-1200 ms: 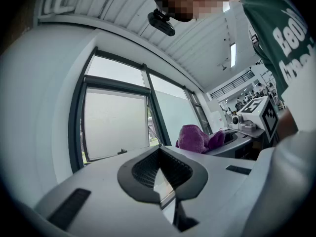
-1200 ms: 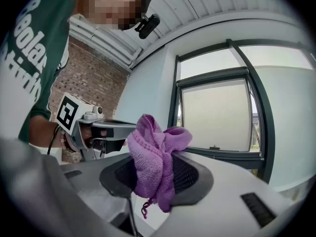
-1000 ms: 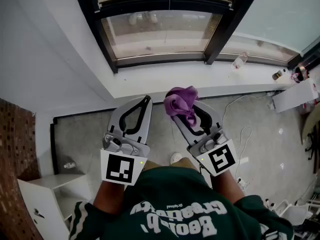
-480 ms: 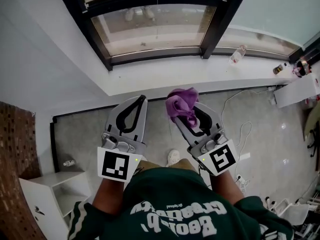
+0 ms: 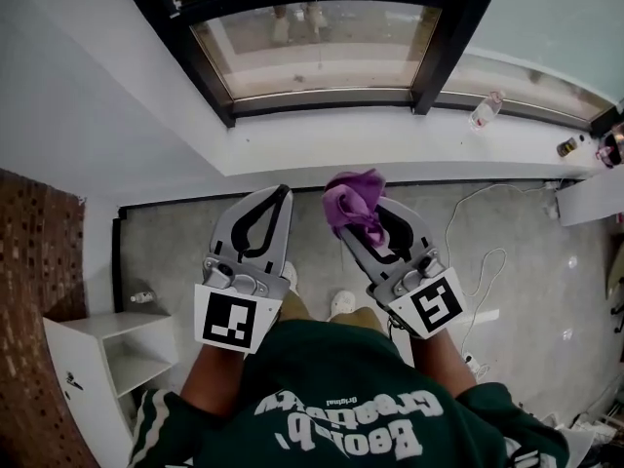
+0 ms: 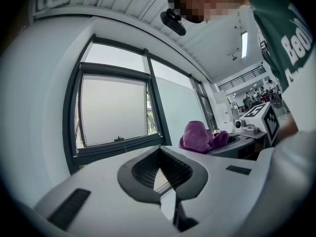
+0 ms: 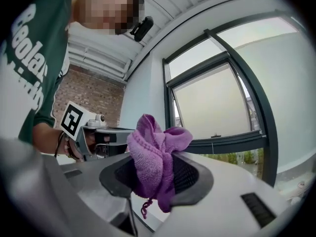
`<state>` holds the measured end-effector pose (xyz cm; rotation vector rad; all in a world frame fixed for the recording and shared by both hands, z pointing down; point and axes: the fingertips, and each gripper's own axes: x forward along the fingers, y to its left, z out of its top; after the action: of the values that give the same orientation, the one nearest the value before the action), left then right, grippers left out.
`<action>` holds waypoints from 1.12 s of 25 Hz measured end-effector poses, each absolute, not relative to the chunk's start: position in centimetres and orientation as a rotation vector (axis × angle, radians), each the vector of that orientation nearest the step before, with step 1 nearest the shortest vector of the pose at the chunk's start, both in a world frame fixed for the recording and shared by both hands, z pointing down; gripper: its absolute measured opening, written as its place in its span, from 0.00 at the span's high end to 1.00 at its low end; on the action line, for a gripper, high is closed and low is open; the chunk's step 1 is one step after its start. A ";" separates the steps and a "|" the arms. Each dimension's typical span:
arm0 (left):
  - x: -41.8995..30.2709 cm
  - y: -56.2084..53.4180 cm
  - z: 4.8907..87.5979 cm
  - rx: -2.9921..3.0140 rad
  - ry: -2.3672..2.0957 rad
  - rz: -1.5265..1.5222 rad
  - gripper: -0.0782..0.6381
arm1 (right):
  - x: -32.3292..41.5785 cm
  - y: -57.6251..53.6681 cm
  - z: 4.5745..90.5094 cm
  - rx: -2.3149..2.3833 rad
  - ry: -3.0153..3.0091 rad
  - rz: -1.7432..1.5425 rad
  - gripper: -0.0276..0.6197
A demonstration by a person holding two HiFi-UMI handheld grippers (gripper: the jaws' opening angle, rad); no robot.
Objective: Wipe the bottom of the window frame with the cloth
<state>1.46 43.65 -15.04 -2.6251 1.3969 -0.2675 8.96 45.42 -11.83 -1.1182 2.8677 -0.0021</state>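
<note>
A bunched purple cloth (image 5: 351, 201) sticks out of my right gripper (image 5: 363, 203), which is shut on it; the cloth (image 7: 157, 163) fills the jaws in the right gripper view and also shows as the purple cloth (image 6: 198, 137) in the left gripper view. My left gripper (image 5: 277, 198) is shut with nothing in it, side by side with the right one. Both hang over the floor, short of the white sill (image 5: 390, 144). Beyond the sill runs the black bottom rail of the window frame (image 5: 322, 100), also seen as the dark bottom rail (image 6: 118, 149) and the window frame (image 7: 232, 143).
A clear bottle (image 5: 485, 111) lies on the sill at the right, small items (image 5: 568, 146) farther right. A white shelf unit (image 5: 107, 354) stands at the lower left beside a brick wall (image 5: 34, 310). A white cable (image 5: 478, 261) trails on the floor at the right.
The view has shifted: the window and sill now sit slightly lower and more to the right in the head view. Both grippers keep their pose, the cloth still held.
</note>
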 end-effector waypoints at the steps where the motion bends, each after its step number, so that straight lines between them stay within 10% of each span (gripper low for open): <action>1: 1.2 43.3 -15.0 -2.616 1.400 -0.281 0.88 | 8.7 45.1 -11.8 -1.096 2.875 0.002 0.69; 28: -20.9 9.0 -6.0 -2.770 1.259 -0.334 0.88 | -15.2 11.9 -3.6 -1.216 2.923 -0.296 0.69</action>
<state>-20.86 9.05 -5.96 -2.7696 1.2590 -0.3344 -15.18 11.90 -3.60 -1.2162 2.9227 -0.2960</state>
